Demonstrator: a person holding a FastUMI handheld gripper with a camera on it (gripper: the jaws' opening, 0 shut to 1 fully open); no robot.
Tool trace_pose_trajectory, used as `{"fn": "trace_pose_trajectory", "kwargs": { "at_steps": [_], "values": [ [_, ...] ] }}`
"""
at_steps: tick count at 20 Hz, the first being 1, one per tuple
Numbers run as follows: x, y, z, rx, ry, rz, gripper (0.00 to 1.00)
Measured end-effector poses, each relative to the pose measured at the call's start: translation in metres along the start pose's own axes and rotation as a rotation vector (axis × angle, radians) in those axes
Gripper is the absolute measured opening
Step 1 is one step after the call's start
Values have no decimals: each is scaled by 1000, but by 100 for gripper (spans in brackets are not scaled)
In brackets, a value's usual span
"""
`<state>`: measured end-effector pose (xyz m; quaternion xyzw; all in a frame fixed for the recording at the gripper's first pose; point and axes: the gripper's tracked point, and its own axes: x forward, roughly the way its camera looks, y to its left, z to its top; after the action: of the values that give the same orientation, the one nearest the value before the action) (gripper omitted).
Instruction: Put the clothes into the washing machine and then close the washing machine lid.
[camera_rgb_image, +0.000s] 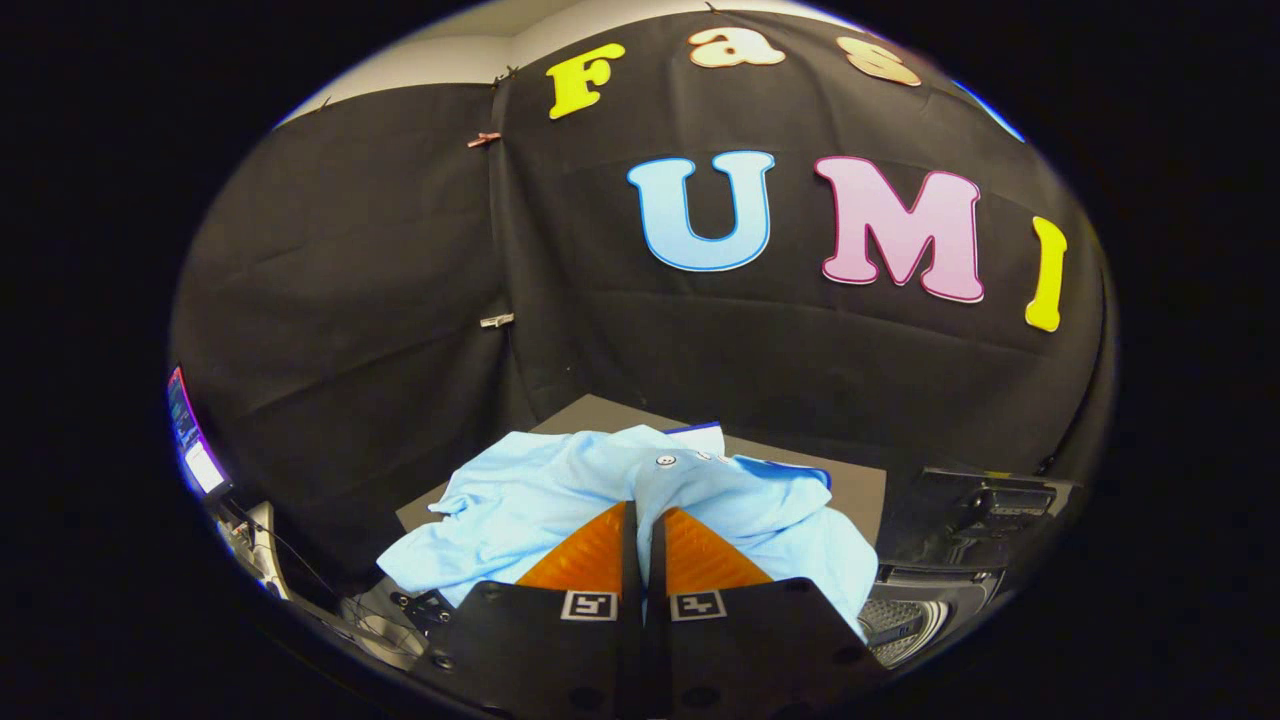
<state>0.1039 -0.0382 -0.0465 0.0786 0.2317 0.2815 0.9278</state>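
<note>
A: Where does the tool (645, 515) stand?

B: Its two orange fingers (590, 555) sit drawn almost together, with only a thin dark slit between them. A fold of the light blue shirt (540, 500) is pinched at their tips, so the tool grips the shirt.

A: And the shirt itself?

B: It lies crumpled and spread to both sides of the fingers and just ahead of them, with a small white button near the tips and a dark blue edge at the far side. It rests over a grey desk (855, 490), whose bare corner shows beyond the cloth.

A: The washing machine?

B: The washing machine (940, 580) is low on the right, beside the shirt. Its lid (985, 510) stands open and the perforated metal drum (900, 625) shows below it. The shirt is not in the drum.
</note>
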Motion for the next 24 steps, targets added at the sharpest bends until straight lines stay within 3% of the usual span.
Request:
{"fn": "trace_pose_trajectory", "kwargs": {
  "at_steps": [6,10,24],
  "values": [
    [-22,-29,5,-39,-15,100,5],
    [-42,-57,-1,-55,-26,122,5],
    [-112,-185,6,44,-88,-13,4]
  ]
}}
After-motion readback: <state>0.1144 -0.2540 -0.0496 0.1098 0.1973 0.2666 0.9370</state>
